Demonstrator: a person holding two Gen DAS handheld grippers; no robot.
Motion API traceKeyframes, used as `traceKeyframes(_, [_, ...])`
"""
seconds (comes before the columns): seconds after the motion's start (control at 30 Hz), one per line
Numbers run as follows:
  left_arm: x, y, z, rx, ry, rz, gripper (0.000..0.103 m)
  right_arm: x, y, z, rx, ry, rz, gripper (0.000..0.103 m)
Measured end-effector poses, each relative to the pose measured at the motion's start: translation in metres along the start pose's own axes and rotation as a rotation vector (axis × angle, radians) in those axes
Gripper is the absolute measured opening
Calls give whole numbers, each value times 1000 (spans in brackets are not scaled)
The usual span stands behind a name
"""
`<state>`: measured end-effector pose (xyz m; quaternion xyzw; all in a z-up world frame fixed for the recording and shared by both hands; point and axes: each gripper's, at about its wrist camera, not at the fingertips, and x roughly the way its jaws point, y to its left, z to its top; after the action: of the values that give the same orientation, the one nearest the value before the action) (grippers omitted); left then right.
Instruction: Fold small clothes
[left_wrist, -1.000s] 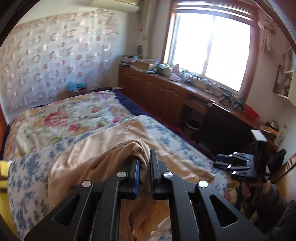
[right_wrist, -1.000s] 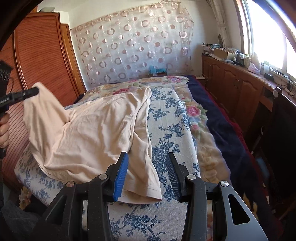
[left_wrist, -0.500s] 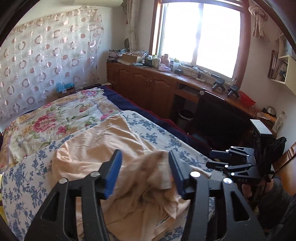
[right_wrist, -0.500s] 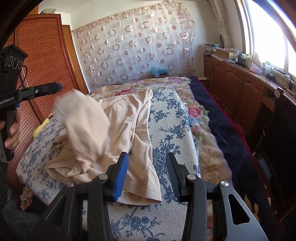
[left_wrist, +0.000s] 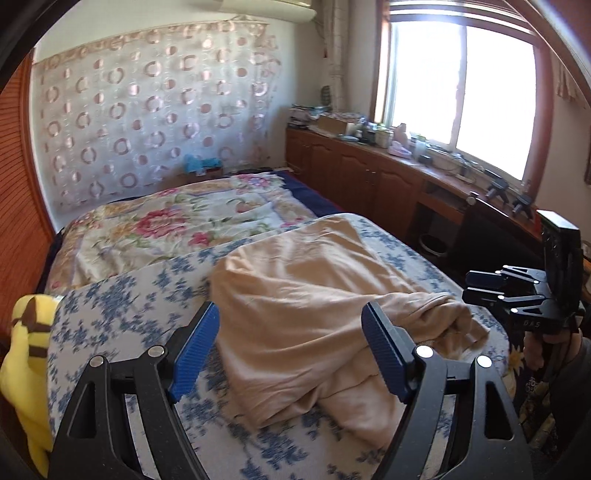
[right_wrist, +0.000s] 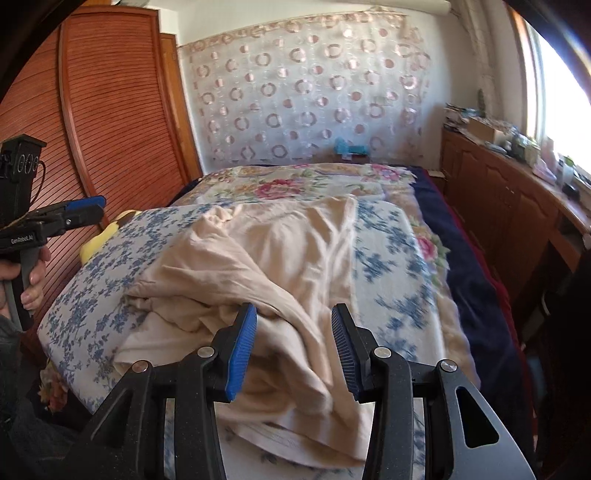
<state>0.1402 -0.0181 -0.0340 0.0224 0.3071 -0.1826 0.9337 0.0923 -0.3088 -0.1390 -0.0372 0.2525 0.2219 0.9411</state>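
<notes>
Released since a second ago, the beige garment (left_wrist: 317, 306) has been dropped from the left gripper (left_wrist: 290, 349), whose jaws were then shut on a raised fold and are now opening wide, with nothing pressed between the blue pads; the cloth is only seen beyond and below them. The garment is now spread in a loose, rumpled heap on the blue-flowered cover (left_wrist: 122, 306) at the near end of the bed, with one bunched corner (left_wrist: 447, 314) lying toward the right. A yellow plush toy (left_wrist: 26, 354) is seen at the near left edge of the bed.

In the right wrist view the same garment (right_wrist: 280, 258) is seen folded over on itself, its near hem hanging close to the bed's near edge. The right gripper (right_wrist: 293, 347) is held over that near part with its jaws apart, and no cloth is pinched by the pads. At the left edge the left gripper (right_wrist: 79, 210) is held in a person's hand (right_wrist: 31, 280), clear of the cloth. A floral quilt (right_wrist: 295, 184) is laid on the far half of the bed.
</notes>
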Motion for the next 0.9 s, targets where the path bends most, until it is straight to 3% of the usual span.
traceKeyframes(0.33, [-17,52,-22,-70,-20,103,80,82,75,40,-169,66,149,50])
traceKeyframes(0.63, [-19,97,-33,-129,-24,166,80,154,137,62,-318,197,260,50])
traceKeyframes(0.9, [-19,124,-39,-169,-32,183,80,193,154,69,-374,278,314,50])
